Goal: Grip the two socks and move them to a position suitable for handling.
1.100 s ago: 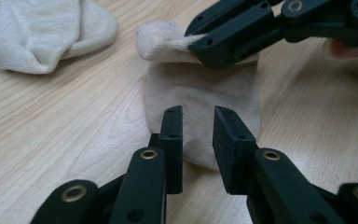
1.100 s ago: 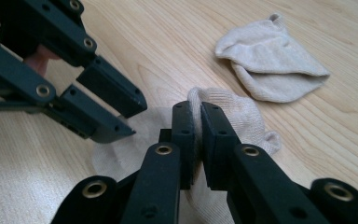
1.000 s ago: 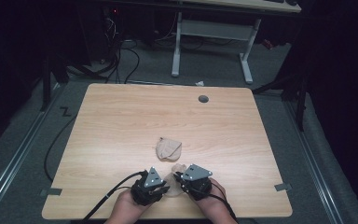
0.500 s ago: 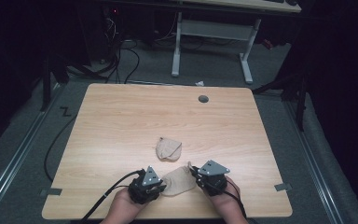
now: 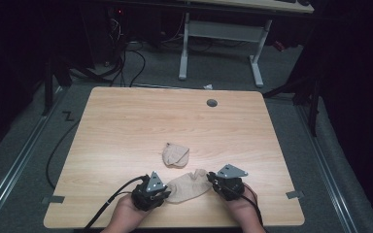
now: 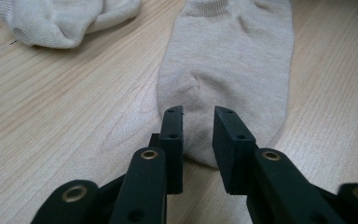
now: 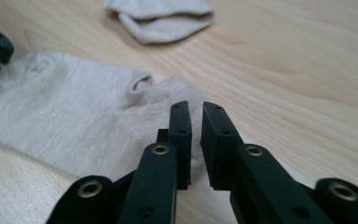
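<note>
A beige sock lies flat and stretched across the near part of the table between my two grippers. My left gripper is shut on the sock's toe end, its jaws a narrow gap apart. My right gripper is shut on the cuff end, jaws almost together. The left gripper's jaw tips also show at the far left of the right gripper view. A second beige sock, folded into a small bundle, lies just beyond the flat one.
The wooden table has a round cable hole near its far edge. A hand holds each gripper at the near edge, and black cables trail off to the left. A white desk frame stands on the floor beyond.
My right gripper has moved right, away from the left one, drawing the sock out flat between them. The left gripper and the folded sock have stayed put.
</note>
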Available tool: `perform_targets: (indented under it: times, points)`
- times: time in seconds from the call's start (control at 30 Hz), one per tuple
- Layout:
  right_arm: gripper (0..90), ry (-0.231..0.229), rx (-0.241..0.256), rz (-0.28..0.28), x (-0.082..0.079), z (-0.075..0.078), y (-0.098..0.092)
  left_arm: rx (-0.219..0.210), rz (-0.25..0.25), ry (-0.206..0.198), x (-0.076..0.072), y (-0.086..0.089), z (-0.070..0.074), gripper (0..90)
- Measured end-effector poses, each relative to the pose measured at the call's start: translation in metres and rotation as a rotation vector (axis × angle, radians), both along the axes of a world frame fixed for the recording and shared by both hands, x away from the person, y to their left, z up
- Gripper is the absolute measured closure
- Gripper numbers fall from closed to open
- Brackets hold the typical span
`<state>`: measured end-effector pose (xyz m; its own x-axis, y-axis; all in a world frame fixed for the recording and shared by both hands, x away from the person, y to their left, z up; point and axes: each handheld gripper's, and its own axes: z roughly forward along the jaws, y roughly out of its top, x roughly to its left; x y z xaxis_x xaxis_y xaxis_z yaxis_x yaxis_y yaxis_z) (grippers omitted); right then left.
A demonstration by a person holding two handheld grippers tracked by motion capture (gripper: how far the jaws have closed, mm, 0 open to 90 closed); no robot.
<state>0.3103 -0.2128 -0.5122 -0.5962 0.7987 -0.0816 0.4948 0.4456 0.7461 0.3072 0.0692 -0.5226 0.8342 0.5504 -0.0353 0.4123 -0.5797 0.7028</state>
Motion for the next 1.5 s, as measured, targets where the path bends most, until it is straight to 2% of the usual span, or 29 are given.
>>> perform_targets:
  times: [0.07,0.13,0.2,0.4,0.47,0.5,0.67,0.77,0.8,0.83,0.9,0.97,1.1,1.2,1.27,1.3,1.33,1.4,1.43,1.5]
  points:
    - [84.9,0.029,-0.014,0.008,0.003,-0.004,0.004,0.005,-0.005,-0.006,0.000,0.000,0.000,74.2]
    - [85.6,0.036,-0.017,0.014,0.004,-0.006,0.005,0.006,-0.005,-0.007,0.000,0.001,0.000,74.3]
    - [86.4,0.072,-0.032,0.036,0.000,-0.010,0.005,0.014,-0.006,-0.011,-0.001,0.002,0.000,74.4]
    - [86.4,0.083,-0.026,0.069,-0.008,-0.009,0.011,0.024,0.002,-0.006,-0.001,0.010,0.001,74.4]
    - [86.4,0.093,-0.028,0.099,-0.013,-0.010,0.019,0.045,-0.001,-0.008,-0.004,0.017,0.002,74.4]
    - [86.2,0.094,-0.022,0.133,-0.018,-0.010,0.027,0.061,0.010,-0.008,-0.005,0.024,0.004,74.3]
    - [86.0,0.092,-0.028,0.197,-0.027,-0.010,0.043,0.049,0.050,0.013,-0.005,0.043,0.003,74.3]
    - [85.1,0.090,-0.028,0.208,-0.029,-0.009,0.046,0.043,0.053,0.011,-0.005,0.045,0.004,72.6]
    - [84.5,0.086,-0.022,0.205,-0.029,-0.007,0.046,0.022,0.052,0.008,-0.006,0.046,0.006,71.9]
    - [84.5,0.086,-0.022,0.205,-0.029,-0.007,0.046,0.022,0.052,0.008,-0.006,0.046,0.006,71.1]
    - [83.8,0.060,-0.008,0.202,-0.029,-0.002,0.045,-0.007,0.049,-0.006,-0.006,0.049,0.011,69.4]
    - [83.8,0.050,0.002,0.203,-0.029,0.000,0.044,-0.014,0.051,-0.010,-0.007,0.049,0.012,67.9]
    - [84.0,0.035,0.022,0.180,-0.022,0.004,0.042,-0.029,0.069,-0.033,-0.003,0.054,0.015,63.7]
    - [84.0,0.014,0.024,0.165,-0.014,0.008,0.042,-0.048,0.109,-0.038,0.002,0.061,0.015,61.6]
    - [85.3,-0.007,0.021,0.143,0.000,0.014,0.043,-0.067,0.145,-0.045,0.008,0.070,0.017,59.4]
    - [85.3,-0.007,0.021,0.143,0.000,0.014,0.043,-0.067,0.145,-0.045,0.008,0.070,0.017,58.9]
    - [87.0,-0.016,0.023,0.124,0.011,0.017,0.044,-0.080,0.166,-0.045,0.010,0.074,0.017,58.2]
    - [87.9,-0.016,0.027,0.115,0.016,0.018,0.045,-0.099,0.197,-0.047,0.013,0.080,0.017,57.5]
    - [89.4,-0.014,0.035,0.093,0.031,0.021,0.048,-0.102,0.210,-0.047,0.014,0.084,0.017,56.1]
    - [89.7,-0.013,0.033,0.089,0.036,0.022,0.050,-0.107,0.218,-0.045,0.015,0.085,0.016,55.6]
